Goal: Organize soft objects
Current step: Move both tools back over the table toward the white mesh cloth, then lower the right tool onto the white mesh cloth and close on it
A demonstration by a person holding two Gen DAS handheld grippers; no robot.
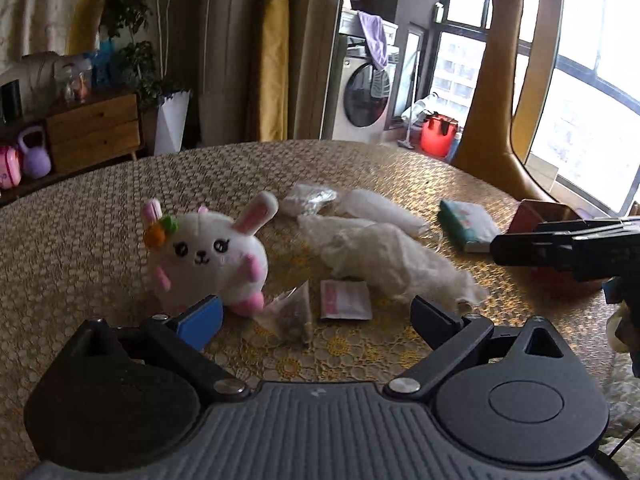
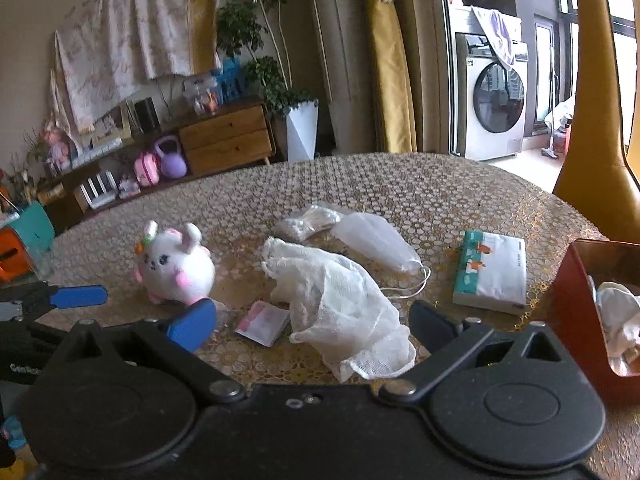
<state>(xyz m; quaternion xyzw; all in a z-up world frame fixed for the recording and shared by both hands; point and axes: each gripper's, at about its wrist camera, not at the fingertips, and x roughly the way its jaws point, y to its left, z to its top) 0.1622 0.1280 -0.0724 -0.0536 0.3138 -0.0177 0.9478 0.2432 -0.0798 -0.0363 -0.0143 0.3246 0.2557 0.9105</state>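
Right gripper (image 2: 312, 322) spread wide, white mesh cloth (image 2: 340, 300) between its fingers, seemingly untouched

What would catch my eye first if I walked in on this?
Probably the white toy rabbit sitting on the left of the round table. Beside it, mid-table, lies a crumpled white mesh cloth. A red box at the right edge already holds something soft and white, and both grippers hang open nearby.

Each handheld gripper, left gripper (image 1: 320, 316) and right gripper (image 2: 316, 326), has a black ribbed body, round pivot housings and silver screws. One finger carries a blue pad (image 1: 204, 320), the other is black.
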